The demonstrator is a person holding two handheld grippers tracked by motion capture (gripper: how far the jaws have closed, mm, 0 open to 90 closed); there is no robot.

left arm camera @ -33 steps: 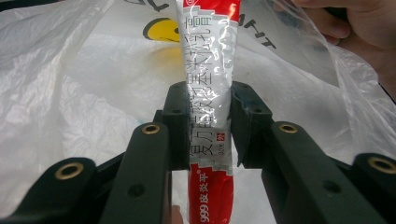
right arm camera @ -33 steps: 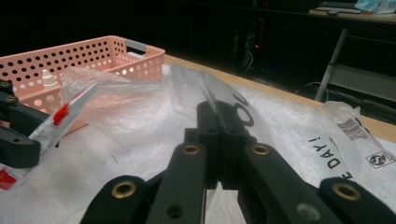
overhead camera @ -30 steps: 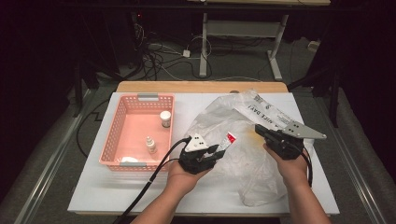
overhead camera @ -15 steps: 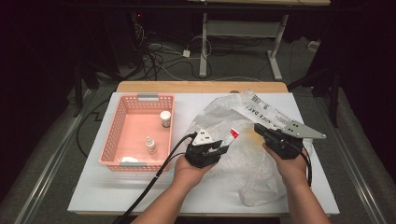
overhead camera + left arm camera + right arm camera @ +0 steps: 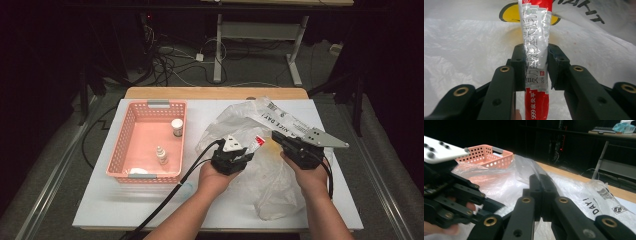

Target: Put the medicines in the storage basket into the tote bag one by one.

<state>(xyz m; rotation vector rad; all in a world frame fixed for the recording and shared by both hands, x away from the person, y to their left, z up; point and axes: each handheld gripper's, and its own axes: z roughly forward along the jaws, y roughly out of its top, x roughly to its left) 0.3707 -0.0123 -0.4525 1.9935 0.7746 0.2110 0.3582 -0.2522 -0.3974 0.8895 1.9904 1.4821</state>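
at the centre of the frame the left gripper (image 5: 248, 148), now lifted a little higher than before, clamps a red and silver ointment tube (image 5: 536, 57) over the plastic bag (image 5: 270, 180), while the right gripper (image 5: 541, 185) pinches the bag film, so the tube seems freed.

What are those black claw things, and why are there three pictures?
A person holds grabbing tools called tongs, one per hand. One picture looks down from above the white table; the other two come from small cameras riding on each tool. The left tongs squeeze a red and silver tube. The right tongs pinch the edge of a thin plastic bag lying on the table. Beside the bag sits a pink basket with a small jar and a little bottle inside.
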